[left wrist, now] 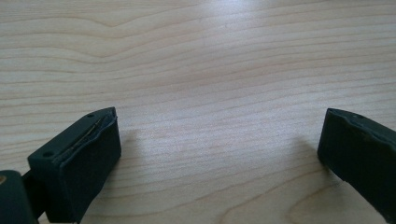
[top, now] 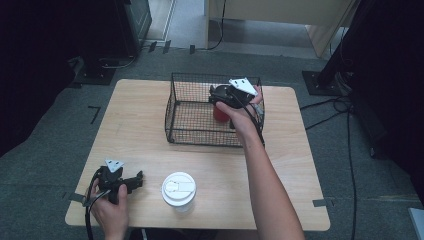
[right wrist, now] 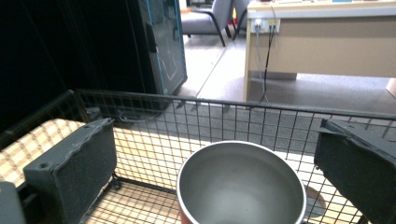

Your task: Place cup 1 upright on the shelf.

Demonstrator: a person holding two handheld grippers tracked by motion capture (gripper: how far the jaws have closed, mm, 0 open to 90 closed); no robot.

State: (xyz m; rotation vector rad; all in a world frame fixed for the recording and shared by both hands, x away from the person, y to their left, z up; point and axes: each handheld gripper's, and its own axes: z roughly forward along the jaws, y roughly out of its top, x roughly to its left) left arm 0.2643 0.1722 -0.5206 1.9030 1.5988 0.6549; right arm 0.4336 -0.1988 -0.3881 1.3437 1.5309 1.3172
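Note:
A red cup (top: 219, 113) with a grey metal inside (right wrist: 240, 186) stands upright in the black wire basket (top: 172, 107) at the table's far middle. My right gripper (top: 220, 95) hangs inside the basket over the cup, open. In the right gripper view its jaws (right wrist: 217, 140) stand wide on either side of the cup's rim, with a gap on each side. My left gripper (top: 136, 180) rests low at the table's front left, open. Between its jaws (left wrist: 219, 135) there is just bare wood.
A paper cup with a white lid (top: 178, 190) stands near the front edge, just right of my left gripper. The basket wall (right wrist: 187, 109) rises beyond the red cup. The wooden table (top: 140, 130) is bare left of the basket. Cables and black stands lie on the floor around.

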